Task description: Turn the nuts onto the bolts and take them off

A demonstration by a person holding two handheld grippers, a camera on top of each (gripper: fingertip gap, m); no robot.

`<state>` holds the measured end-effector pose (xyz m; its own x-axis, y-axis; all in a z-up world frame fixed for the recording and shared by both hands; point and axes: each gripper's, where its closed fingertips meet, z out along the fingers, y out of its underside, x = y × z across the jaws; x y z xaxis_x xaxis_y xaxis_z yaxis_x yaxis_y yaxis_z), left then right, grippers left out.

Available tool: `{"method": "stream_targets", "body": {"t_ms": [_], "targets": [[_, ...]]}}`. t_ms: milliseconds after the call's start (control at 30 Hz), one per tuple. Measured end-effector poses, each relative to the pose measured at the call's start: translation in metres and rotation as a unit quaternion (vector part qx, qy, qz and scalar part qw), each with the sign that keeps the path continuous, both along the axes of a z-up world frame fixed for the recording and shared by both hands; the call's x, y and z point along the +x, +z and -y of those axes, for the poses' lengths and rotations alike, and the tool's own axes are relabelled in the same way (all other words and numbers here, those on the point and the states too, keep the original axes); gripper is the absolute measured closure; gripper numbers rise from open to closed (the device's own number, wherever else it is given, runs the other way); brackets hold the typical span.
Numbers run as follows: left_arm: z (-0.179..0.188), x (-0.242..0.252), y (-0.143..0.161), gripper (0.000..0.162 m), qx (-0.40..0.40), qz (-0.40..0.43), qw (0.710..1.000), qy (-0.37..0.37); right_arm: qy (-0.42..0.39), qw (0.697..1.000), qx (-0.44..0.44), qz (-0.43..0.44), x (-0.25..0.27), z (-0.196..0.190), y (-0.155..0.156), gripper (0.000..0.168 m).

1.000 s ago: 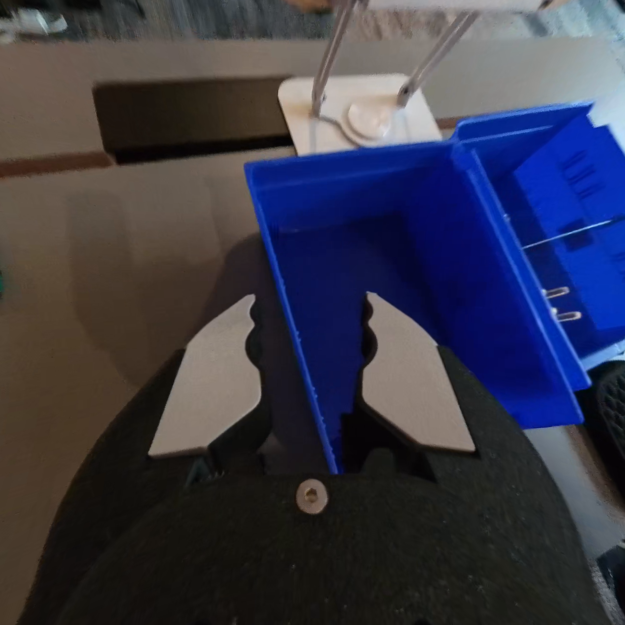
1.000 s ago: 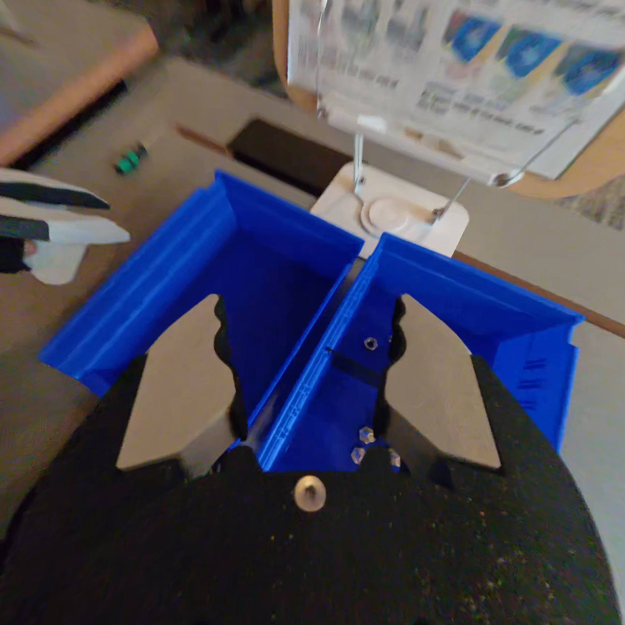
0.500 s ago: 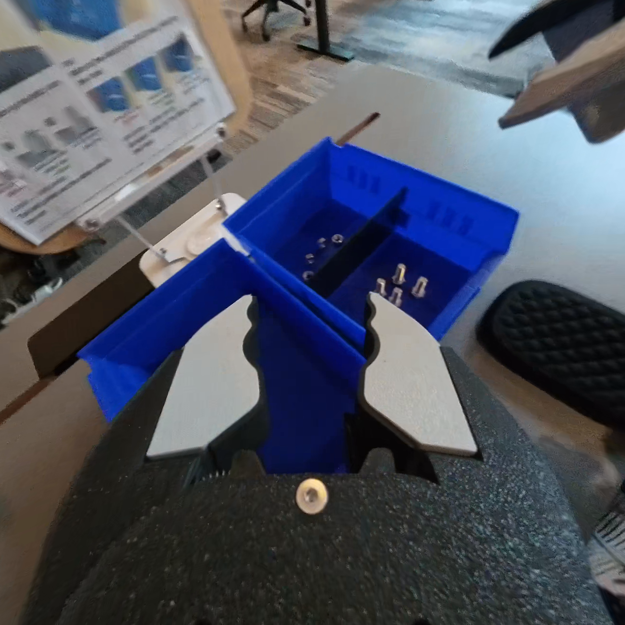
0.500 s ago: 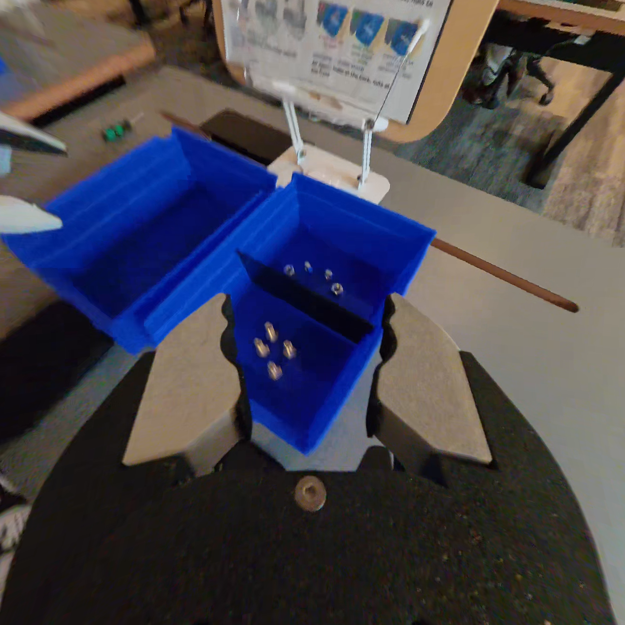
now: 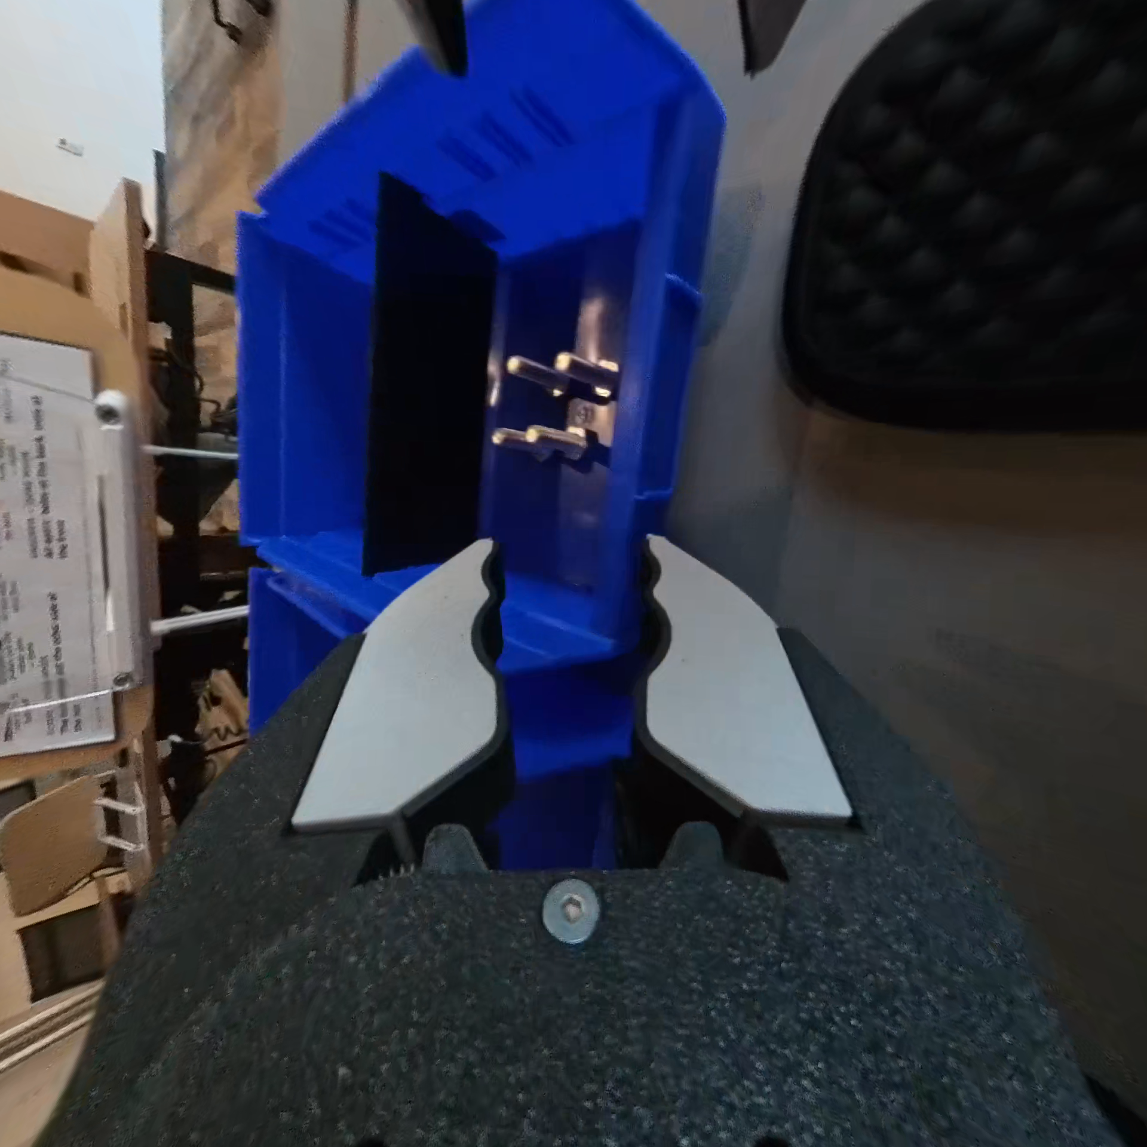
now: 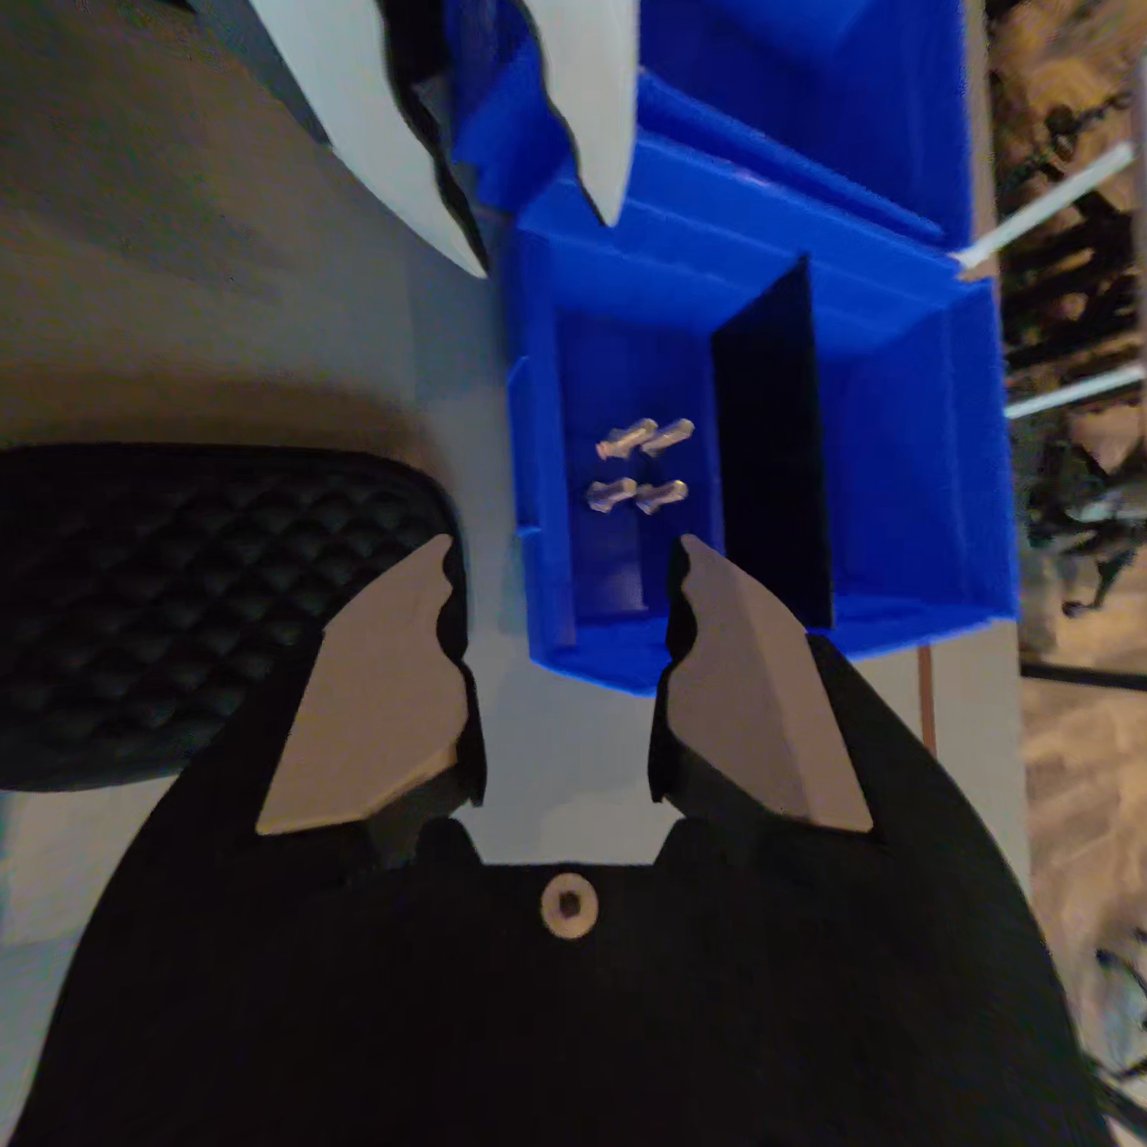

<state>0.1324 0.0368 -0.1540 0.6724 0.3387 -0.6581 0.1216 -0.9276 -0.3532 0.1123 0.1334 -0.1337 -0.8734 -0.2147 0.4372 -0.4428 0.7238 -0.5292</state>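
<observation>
1. The four bolts (image 6: 639, 462) lie close together in one half of a blue bin (image 6: 918, 472). They are kept there so they do not roll away.
2. A dark divider (image 6: 769, 447) stands up in the middle of the bin. It keeps the bolts on one side. No nuts show on the other side in these views, so I cannot tell if they are there.
3. The right gripper (image 6: 565, 546) is spread wide and holds nothing. It hangs near the edge of the bin, tips toward the bolts, likely to pick one up.
4. The left gripper (image 5: 571, 546) is also spread and holds nothing. It looks into the same bin from the other end, where the bolts (image 5: 555, 403) show up clearly.
5. A second blue bin (image 6: 807, 80) sits right beside the first one.
6. A black bumpy pad (image 6: 186, 596) lies on the grey surface (image 6: 186, 310) near the bin.
7. No nut is on a bolt yet, so the job is just starting.
</observation>
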Motion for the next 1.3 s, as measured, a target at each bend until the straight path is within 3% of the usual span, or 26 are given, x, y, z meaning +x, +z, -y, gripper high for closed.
{"method": "stream_targets", "body": {"t_ms": [233, 367, 533, 667, 733, 833, 933, 1000, 1100, 1300], "targets": [[0.003, -0.009, -0.036, 0.118, -0.057, 0.044, 0.997, 0.013, -0.005, 0.996, 0.092, -0.015, -0.016, 0.007, -0.05, 0.108], [0.008, -0.014, -0.045, 0.126, -0.09, 0.068, 0.993, 0.021, 0.001, 0.992, 0.123, -0.036, -0.022, 0.01, -0.053, 0.115], [0.003, -0.02, -0.052, 0.125, -0.127, 0.052, 0.99, -0.011, 0.071, 0.985, 0.145, -0.063, -0.017, 0.015, -0.059, 0.116], [-0.002, -0.018, -0.048, 0.127, -0.09, 0.045, 0.995, -0.02, 0.081, 0.988, 0.127, -0.043, -0.014, 0.012, -0.046, 0.114], [-0.001, -0.018, -0.037, 0.126, -0.052, 0.047, 0.998, -0.003, 0.043, 0.996, 0.073, 0.006, -0.017, 0.01, -0.026, 0.112], [0.012, -0.027, -0.012, 0.126, -0.013, 0.018, 0.998, 0.06, -0.095, 0.991, -0.018, 0.09, -0.039, 0.001, 0.006, 0.109], [0.029, -0.033, 0.015, 0.14, 0.098, 0.032, 0.981, 0.166, -0.271, 0.945, -0.087, 0.159, -0.069, -0.013, 0.02, 0.114], [0.036, -0.035, 0.024, 0.14, 0.201, 0.085, 0.948, 0.233, -0.356, 0.9, -0.116, 0.223, -0.079, -0.017, 0.018, 0.114], [0.037, -0.038, 0.038, 0.14, 0.307, 0.132, 0.905, 0.262, -0.404, 0.862, -0.144, 0.269, -0.083, -0.013, 0.014, 0.114], [0.063, -0.04, 0.036, 0.145, 0.295, 0.131, 0.887, 0.33, -0.449, 0.827, -0.172, 0.293, -0.091, -0.017, 0.003, 0.117]]}}
